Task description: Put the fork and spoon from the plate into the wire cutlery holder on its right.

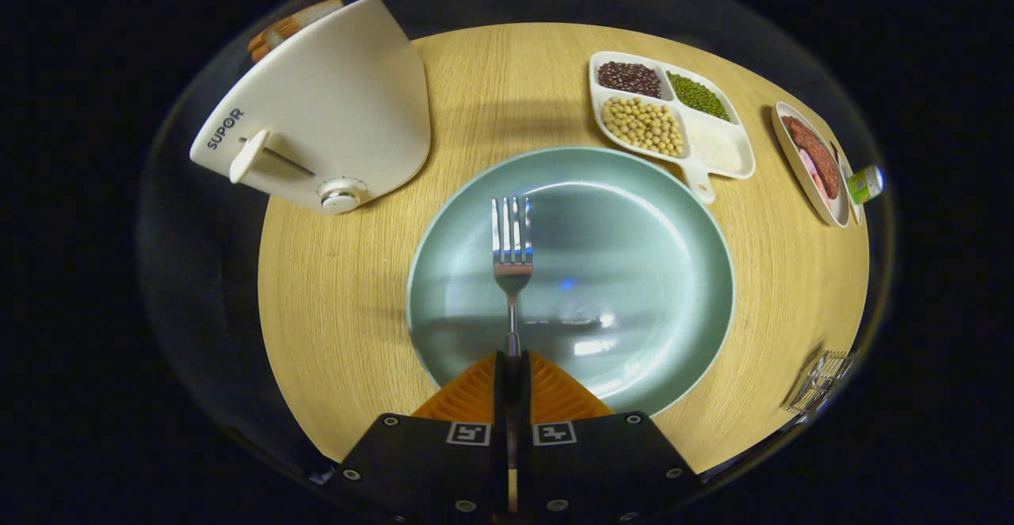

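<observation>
Polished silver metal fork (512, 256) gripped in the closed tongs (512, 374), glossy pale green ceramic plate (657, 272), matt light wood-grain surface (333, 311), smooth cream plastic toaster (333, 105), thin wire cutlery holder (820, 382)

Round pale wooden table (356, 287) amid darkness, lit from above.

one fork (512, 252), one plate (673, 272), one toaster (333, 105)

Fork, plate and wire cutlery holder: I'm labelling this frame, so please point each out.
fork (512, 272): gripper view, its neck below the tines.
plate (657, 216): gripper view, bare upper right rim.
wire cutlery holder (820, 382): gripper view, its wire mesh.
</observation>
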Available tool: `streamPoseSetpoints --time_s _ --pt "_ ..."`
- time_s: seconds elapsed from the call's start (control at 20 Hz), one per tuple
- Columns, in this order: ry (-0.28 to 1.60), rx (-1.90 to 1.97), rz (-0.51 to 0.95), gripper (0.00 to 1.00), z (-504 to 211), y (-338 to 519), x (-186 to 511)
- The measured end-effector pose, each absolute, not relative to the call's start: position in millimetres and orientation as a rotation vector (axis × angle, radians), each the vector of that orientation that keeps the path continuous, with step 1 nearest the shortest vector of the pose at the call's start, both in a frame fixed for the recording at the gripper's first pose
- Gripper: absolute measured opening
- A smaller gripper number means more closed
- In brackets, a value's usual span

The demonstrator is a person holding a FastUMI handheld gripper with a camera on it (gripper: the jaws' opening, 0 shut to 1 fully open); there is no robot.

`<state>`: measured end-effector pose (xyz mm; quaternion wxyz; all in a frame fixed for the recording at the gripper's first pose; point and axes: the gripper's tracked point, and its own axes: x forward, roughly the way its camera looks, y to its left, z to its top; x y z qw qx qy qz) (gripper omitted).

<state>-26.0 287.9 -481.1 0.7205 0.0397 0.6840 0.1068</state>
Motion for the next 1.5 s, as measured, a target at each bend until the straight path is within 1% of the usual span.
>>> streamPoseSetpoints --time_s 0.3,0.5,0.75,1.15,1.5 --pt "1.369 0.155 0.261 0.05 -419 242 -11" --pt "1.291 0.150 0.228 0.05 -383 183 -13" --pt "1.246 0.168 0.156 0.05 -353 93 -35" --pt "1.232 0.229 -0.002 0.05 -346 -40 -80" --pt "1.316 0.202 -0.025 0.05 -364 -108 -129"
